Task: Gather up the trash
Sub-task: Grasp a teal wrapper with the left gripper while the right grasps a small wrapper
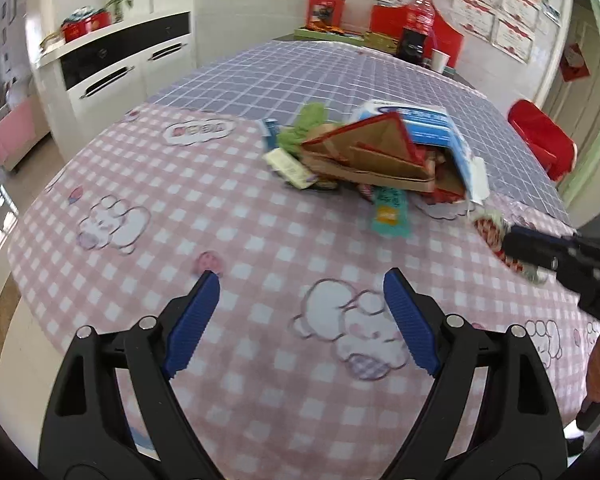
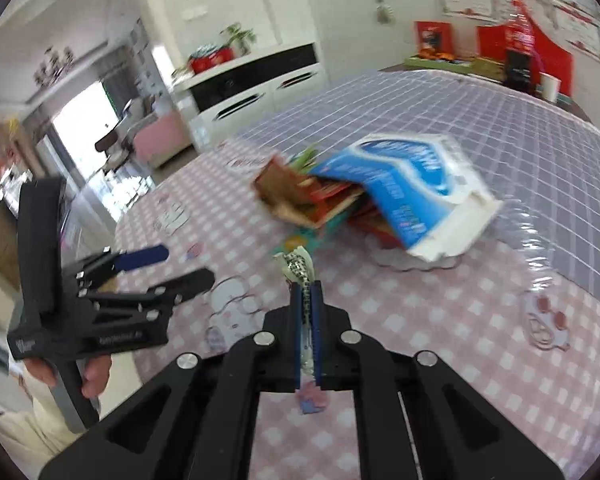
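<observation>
Right wrist view: right gripper [image 2: 308, 292] tilts downward, jaws pinching a blurred, seemingly patterned wrapper [image 2: 298, 266].

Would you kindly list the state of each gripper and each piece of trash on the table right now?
left gripper: open, nothing between its fingers.
right gripper: shut on the small wrapper.
small wrapper: pinched flat, sticking out past the fingertips.
blue and white box: flaps open, lying on the pile.
brown cardboard piece: torn, on top of the pile.
teal wrapper: flat on the tablecloth, at the pile's near edge.
</observation>
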Demonstrator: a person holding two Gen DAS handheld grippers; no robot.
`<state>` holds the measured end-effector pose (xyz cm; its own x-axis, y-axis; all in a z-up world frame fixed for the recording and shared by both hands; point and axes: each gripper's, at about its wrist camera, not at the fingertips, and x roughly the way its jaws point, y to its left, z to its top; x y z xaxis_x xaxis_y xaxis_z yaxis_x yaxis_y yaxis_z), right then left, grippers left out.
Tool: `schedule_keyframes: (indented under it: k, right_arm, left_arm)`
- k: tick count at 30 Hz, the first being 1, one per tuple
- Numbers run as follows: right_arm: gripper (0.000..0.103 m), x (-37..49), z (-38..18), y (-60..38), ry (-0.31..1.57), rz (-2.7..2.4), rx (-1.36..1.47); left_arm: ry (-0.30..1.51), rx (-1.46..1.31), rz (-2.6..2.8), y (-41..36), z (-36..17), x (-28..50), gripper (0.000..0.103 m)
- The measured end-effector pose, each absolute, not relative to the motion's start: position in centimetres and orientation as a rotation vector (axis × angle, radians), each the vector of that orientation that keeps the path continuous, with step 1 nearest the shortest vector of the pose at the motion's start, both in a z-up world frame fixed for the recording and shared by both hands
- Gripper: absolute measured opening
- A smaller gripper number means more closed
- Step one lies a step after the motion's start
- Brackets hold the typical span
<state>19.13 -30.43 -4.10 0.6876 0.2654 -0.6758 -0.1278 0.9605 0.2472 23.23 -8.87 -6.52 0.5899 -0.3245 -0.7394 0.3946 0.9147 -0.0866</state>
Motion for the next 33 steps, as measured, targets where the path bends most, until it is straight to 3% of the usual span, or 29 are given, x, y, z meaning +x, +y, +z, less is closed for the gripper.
schedule_keyframes:
  k: [11,12,15,20,33]
  right_arm:
    - [0.005,19.8,-5.0,-35.7,0.795,0.141,0.263]
    - [0.005,19.8,-5.1,-35.8,0.796,0.140,0.263]
    - [0.005,19.9,-5.4,-36.1,0.807,0.143,0.267]
    - [0.005,20.0,-5.6,-35.9,0.813,0.156,0.263]
    - [0.005,19.0,-5.1,-33.1,0.796,0.175,0.232]
  left_arm:
    - [0.883,0.136,-0.561,-16.3,-7.6,26.8,0.082]
    - [0.894,0.130,-0.570,-16.7,-7.7,27.1,0.075]
    - [0.914,0.158,-0.533,-17.5,-8.5,28.2,0.032]
    - [0.920,0.156,-0.550,-17.3,-9.0,27.8,0.028]
    - [0.904,0.098,-0.524,-12.0,-8.7,23.7,0.028]
